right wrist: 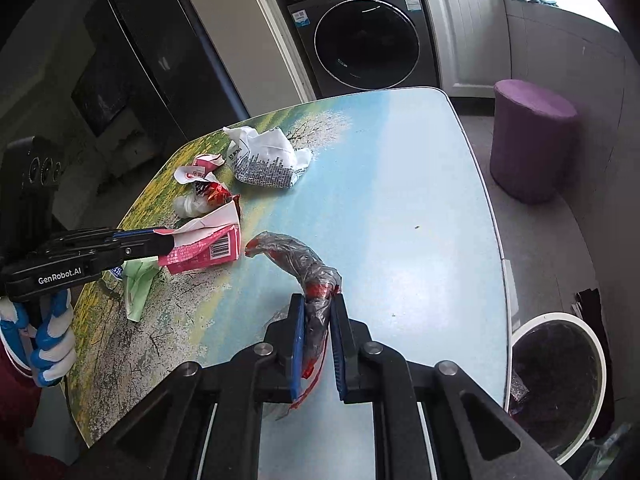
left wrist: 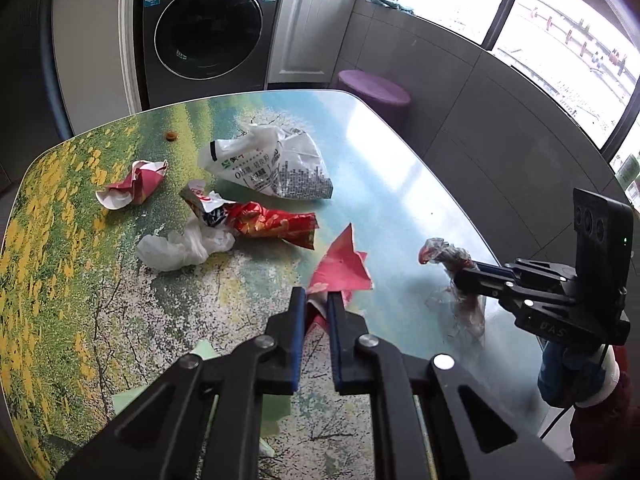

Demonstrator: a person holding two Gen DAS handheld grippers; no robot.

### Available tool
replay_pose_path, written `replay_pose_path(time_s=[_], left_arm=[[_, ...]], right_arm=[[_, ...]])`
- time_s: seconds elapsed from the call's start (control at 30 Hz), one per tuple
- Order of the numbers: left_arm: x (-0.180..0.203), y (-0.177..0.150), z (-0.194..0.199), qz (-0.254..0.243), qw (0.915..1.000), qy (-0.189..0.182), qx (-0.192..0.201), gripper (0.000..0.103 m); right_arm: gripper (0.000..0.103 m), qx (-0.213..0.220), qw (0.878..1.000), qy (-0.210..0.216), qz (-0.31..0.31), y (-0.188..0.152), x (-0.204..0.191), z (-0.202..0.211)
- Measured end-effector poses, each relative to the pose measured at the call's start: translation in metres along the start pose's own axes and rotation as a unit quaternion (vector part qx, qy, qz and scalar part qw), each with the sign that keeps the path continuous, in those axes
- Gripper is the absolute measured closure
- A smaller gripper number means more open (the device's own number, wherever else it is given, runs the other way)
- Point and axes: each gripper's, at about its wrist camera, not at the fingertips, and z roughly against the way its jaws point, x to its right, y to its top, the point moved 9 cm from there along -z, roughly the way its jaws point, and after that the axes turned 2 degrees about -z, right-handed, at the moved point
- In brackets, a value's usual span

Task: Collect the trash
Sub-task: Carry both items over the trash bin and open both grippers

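Left tongs pinch pink carton | right tongs pinch plastic wrapper — both near bin | four pieces left on table — bin next, I think

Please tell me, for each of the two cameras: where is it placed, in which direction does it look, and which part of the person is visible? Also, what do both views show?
Left wrist: sits on the left gripper, looks down across the table toward the washer; jaws shut on a pink carton; the right gripper and gloved hand show at right.
Right wrist: sits on the right gripper, shut on a plastic wrapper, bin at right; left gripper and gloved hand at left.
Shared: table, washer, carton, wrapper, purple stool, white bag.
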Motion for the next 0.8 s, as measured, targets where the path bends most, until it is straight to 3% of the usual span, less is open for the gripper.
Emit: replay_pose_path(time_s=[0.17, 0.4, 0.6, 0.8], left_arm=[[0.018, 0.017, 0.026, -0.014, 0.9995, -0.013, 0.024, 0.093], [0.09, 0.042, 0.031, -0.061, 0.9955, -0.062, 0.037, 0.093], [0.168, 0.062, 0.001, -0.105, 0.9873, -0.117, 0.023, 0.093], [0.245, 0.067, -0.052, -0.134, 0.9793, -0.151, -0.012, 0.089]], right_arm=[[0.091, 0.033, 0.999, -0.015, -0.024, -0.001, 0.021, 0.035], [0.091, 0.081, 0.991, -0.067, -0.085, -0.014, 0.086, 0.096], [0.091, 0.099, 0.973, -0.133, -0.162, -0.038, 0.164, 0.13], [0.088, 0.084, 0.958, -0.168, -0.215, -0.062, 0.229, 0.131]])
